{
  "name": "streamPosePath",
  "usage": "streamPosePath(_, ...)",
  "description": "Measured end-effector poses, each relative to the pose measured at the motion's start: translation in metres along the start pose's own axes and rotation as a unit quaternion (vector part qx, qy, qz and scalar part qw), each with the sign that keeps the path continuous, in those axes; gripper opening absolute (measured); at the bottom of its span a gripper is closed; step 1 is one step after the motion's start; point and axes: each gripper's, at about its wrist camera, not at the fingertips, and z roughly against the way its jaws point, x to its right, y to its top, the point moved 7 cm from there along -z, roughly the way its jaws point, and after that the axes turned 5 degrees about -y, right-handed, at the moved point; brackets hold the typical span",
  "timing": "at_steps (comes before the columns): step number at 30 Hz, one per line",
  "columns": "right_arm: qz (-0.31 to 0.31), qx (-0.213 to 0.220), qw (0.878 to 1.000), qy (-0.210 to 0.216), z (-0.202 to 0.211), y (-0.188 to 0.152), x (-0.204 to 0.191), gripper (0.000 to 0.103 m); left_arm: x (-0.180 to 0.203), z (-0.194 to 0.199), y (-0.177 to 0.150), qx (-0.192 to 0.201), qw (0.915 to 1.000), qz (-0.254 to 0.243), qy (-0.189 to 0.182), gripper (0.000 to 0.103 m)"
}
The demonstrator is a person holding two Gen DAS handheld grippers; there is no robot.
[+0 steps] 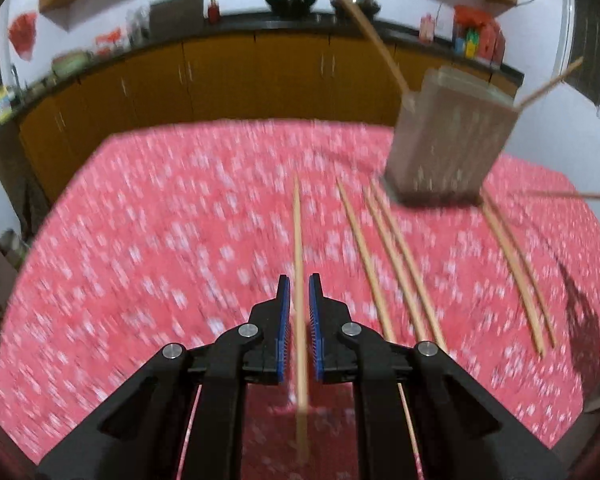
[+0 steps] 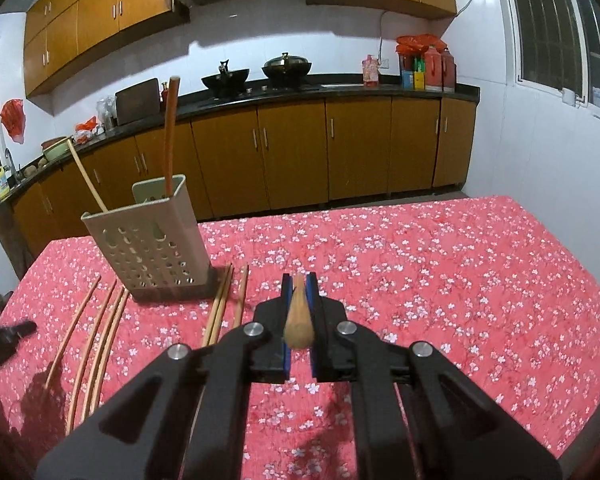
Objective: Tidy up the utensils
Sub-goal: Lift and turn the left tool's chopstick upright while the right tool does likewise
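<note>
- Left gripper is clenching 1 chopstick between its blue pads; the stick is running forward past the fingertips over the red floral tablecloth; this view is motion-blurred
- 5 loose chopsticks are lying on the cloth to the right of the held one, their far ends reaching the base of the holder
- Perforated utensil holder is standing upright on the cloth, carrying 2 chopsticks that are sticking up out of its top
- Right gripper is clenching a second chopstick, its butt end pointing back toward the camera, above the cloth to the right of the holder
</note>
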Motion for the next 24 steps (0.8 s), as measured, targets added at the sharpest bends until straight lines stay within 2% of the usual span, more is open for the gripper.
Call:
streamPosePath(6,0.003,-0.002,1.000,0.001,-0.001,-0.002,-0.003,0.008,0.003,-0.022,-0.025,-0.032,0.9993,-0.009,0.015,0.011)
streamPosePath(14,0.001,-0.008,1.000,0.001,-0.005,-0.005,-0.001,0.008,0.006,-0.021,-0.030,-0.020,0.9993,-0.023,0.024,0.011)
streamPosePath(19,-0.001,-0.001,1.000,0.002,-0.002,-0.002,0.000,0.008,0.004,-0.020,-0.026,-0.030,0.9989,-0.020,0.028,0.008)
streamPosePath(24,-0.005,0.018,1.000,0.000,0.007,0.010,0.005,0.008,-0.003,0.007,0.000,0.009,0.9994,-0.018,0.028,0.008)
